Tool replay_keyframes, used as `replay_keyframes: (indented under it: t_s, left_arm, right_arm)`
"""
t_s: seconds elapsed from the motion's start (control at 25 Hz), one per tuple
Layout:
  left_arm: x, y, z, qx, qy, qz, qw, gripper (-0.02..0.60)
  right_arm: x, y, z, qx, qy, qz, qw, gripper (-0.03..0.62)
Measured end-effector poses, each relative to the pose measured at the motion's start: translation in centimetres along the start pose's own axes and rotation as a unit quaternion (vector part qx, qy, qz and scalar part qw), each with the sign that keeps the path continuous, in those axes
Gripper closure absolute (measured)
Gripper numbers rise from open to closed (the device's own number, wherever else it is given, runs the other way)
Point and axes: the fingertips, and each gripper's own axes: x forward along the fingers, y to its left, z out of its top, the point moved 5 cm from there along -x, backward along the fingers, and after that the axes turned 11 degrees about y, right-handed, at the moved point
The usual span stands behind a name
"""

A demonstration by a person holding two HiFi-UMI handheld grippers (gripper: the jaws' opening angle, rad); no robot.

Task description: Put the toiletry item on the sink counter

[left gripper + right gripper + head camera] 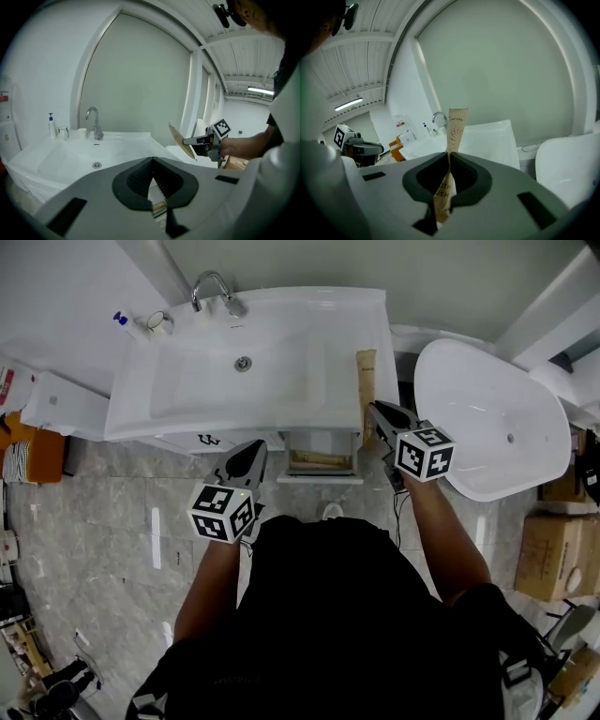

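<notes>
Toothbrush packet (366, 381) is clenched in the right tool (373, 409), its long axis pointing far, above the sink surface's (373, 324) right edge; the left tool (253, 448), closed and empty, hangs nearer.

From up on the person's head we looked steeply down, with the sink counter (309, 306) spread across the top of the frame. The left gripper (255, 446) carried our second camera, tucked close behind its own jaws and facing across the counter to the faucet (95, 123). The right gripper (377, 411) carried the third, which looked along its jaws at that same faucet from the counter's other end. Each gripper camera caught the other gripper at its edge, and all three views shared the sink counter.
</notes>
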Motion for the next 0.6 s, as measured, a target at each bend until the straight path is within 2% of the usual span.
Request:
replay_keyframes:
  t_s: [0.2,0.44,0.6]
  left_arm:
    - [-0.9,0.6,-0.5,0.006,0.002,-0.02,0.9998,0.584]
    - [-2.7,1.7,-3.2,0.01,0.03,-0.051,0.9982,0.584]
    - [-3.3,2.4,-4.9,0.009,0.039,-0.071,0.9967,0.584]
  right_arm:
    - [-0.2,2.7,-1.5,-0.014,0.009,-0.005,1.0,0.572]
    - [0.1,6.4,-4.5,-0.006,0.029,-0.024,0.999,0.572]
    - [1.0,8.6,-7.5,-0.051,0.065,-0.045,0.996,0.572]
